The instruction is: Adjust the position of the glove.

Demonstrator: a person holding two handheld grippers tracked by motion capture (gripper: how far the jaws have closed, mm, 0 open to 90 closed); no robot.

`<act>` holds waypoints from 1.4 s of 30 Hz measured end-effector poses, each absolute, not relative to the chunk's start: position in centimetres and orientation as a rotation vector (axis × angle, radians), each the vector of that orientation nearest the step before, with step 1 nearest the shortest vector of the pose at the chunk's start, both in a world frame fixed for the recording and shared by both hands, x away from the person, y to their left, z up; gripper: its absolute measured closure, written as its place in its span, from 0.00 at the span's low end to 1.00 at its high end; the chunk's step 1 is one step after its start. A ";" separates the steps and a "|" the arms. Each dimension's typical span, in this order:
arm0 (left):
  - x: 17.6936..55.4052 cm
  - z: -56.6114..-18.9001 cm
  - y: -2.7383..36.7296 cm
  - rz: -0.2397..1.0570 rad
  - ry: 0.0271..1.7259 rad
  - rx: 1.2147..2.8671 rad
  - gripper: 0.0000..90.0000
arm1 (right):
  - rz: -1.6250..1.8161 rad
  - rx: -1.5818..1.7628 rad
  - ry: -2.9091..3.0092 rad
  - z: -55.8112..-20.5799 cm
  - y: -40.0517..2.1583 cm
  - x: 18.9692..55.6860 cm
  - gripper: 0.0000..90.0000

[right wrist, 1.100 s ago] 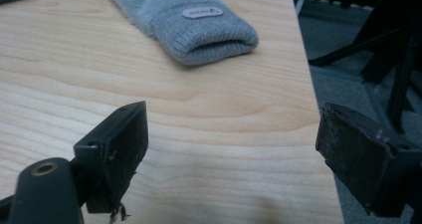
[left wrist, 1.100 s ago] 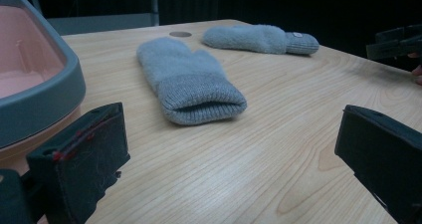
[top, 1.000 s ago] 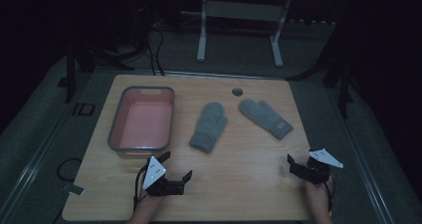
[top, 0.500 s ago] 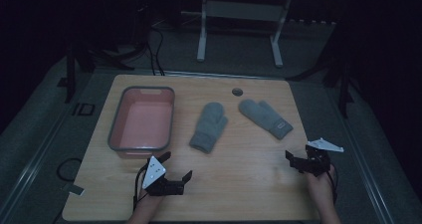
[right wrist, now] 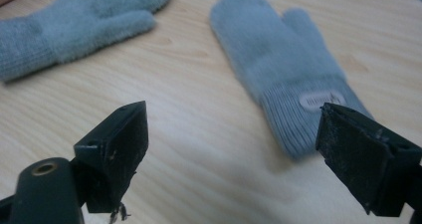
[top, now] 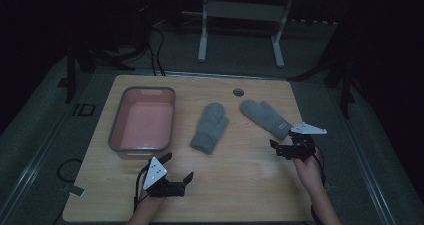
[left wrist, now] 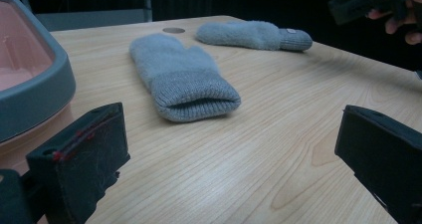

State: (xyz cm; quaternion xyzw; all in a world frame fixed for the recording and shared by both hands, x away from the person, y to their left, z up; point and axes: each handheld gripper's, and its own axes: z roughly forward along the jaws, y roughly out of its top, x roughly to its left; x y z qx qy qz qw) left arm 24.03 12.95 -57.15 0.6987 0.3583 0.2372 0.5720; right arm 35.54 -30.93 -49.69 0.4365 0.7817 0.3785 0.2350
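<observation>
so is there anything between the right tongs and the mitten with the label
No, just bare wooden table lies between the open right tongs and the labelled mitten, as the right gripper view shows.

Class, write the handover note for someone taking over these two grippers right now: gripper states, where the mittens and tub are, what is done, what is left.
Left gripper: open, holding nothing, low at the near table edge by the pink tub.
Right gripper: open, holding nothing, just short of the cuff of the right mitten.
Left mitten lies flat mid-table, cuff toward you. Both mittens are on the wood, none in the tub.
Done: nothing moved yet.
Left, probably: grip the right mitten's cuff, then handle the other.
</observation>
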 end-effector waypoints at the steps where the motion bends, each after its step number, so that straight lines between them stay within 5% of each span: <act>1: 24.0 -57.1 12.9 0.557 0.840 1.640 0.01 | 1.039 1.186 2.145 -49.6 -30.5 35.8 0.15; 21: 24.0 -57.1 12.9 0.548 0.838 1.646 0.01 | 1.156 1.044 2.275 -48.2 -22.4 41.0 0.15; 42: 24.1 -57.1 13.0 0.535 0.829 1.648 0.01 | 1.088 0.861 2.520 -51.1 -13.3 46.0 0.24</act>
